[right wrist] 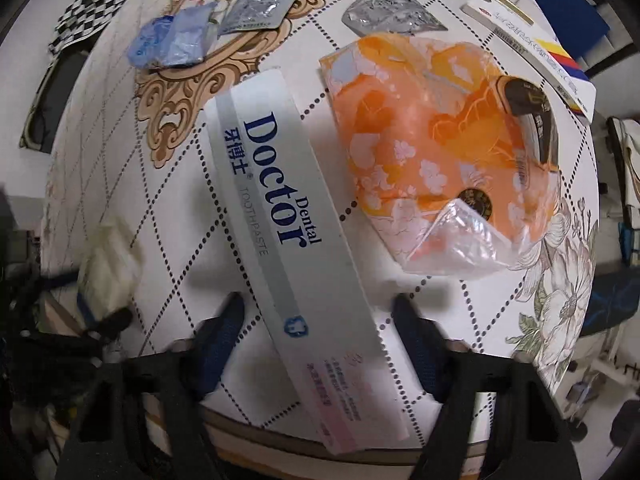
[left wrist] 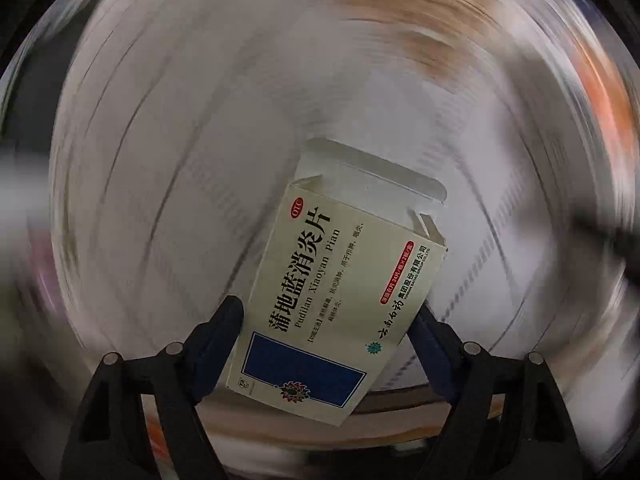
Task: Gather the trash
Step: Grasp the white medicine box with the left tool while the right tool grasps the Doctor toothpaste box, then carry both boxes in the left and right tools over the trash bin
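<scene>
Left tool (left wrist: 328, 312) grips flat cardboard medicine box (left wrist: 340, 300).

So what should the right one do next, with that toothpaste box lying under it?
Probably close. The right gripper is open, a jaw on either side of the toothpaste box on the table, so a squeeze should grip it. The left gripper already holds a medicine box.

Table top (right wrist: 168, 208): white cover, dotted diamond lines, gold scrollwork, flower print.
Beyond the left edge: checkered cloth (right wrist: 94, 4), possibly a cushion.
</scene>
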Motion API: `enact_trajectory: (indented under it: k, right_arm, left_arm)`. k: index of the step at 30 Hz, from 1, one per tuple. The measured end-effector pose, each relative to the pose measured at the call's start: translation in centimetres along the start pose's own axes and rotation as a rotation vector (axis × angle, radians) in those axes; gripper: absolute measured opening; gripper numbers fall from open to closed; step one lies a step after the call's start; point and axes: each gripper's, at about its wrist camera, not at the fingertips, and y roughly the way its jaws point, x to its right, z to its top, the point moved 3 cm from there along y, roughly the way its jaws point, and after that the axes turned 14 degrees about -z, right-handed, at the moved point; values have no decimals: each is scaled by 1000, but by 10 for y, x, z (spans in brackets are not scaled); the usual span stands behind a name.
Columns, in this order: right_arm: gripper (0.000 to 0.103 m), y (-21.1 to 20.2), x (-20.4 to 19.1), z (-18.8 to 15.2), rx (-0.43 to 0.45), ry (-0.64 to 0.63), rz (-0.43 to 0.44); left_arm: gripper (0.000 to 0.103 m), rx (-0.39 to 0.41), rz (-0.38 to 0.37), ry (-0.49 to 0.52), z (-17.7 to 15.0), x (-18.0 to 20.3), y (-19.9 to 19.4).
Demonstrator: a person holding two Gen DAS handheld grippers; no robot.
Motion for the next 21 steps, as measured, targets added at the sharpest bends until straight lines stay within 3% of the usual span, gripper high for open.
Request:
enact_trajectory:
  k: [1, 3, 5, 6, 8, 10, 12, 13, 15, 19, 21]
  right_arm:
    - [57, 2, 0, -3, -31, 29, 15]
    - [56, 6, 0, -12, -99, 73, 80]
    - [57, 10, -3, -21, -166, 104, 145]
    - [57, 10, -4, -22, -165, 108, 147]
    - [64, 9, -11, -22, -144, 87, 126]
    - [64, 7, -18, -21, -109, 61, 76]
    - [64, 5, -25, -21, -50, 26, -13]
    - [61, 4, -27, -22, -34, 26, -37]
    - [50, 2, -34, -26, 8, 29, -89]
    - [50, 1, -43, -50, 12, 84, -73]
    - [50, -10, -38, -74, 37, 101, -78]
  left_arm:
    - [81, 27, -64, -113, -3, -13, -6]
    - [81, 52, -124, -199, -8, -25, -12]
    - [81, 63, -99, -144, -8, -25, -16]
    - [81, 66, -51, -101, -8, -24, -18]
    - [81, 65, 44, -6, -11, -15, -15]
    - [84, 83, 101, 63, -12, -14, -19]
    - [79, 92, 100, 83, -12, -16, -22]
    - [70, 105, 69, 83, -15, -20, -26]
    - [71, 127, 69, 88, -20, -15, -13]
    - [71, 180, 58, 97, -55, -15, -22]
    - [71, 220, 44, 114, -89, -10, -29]
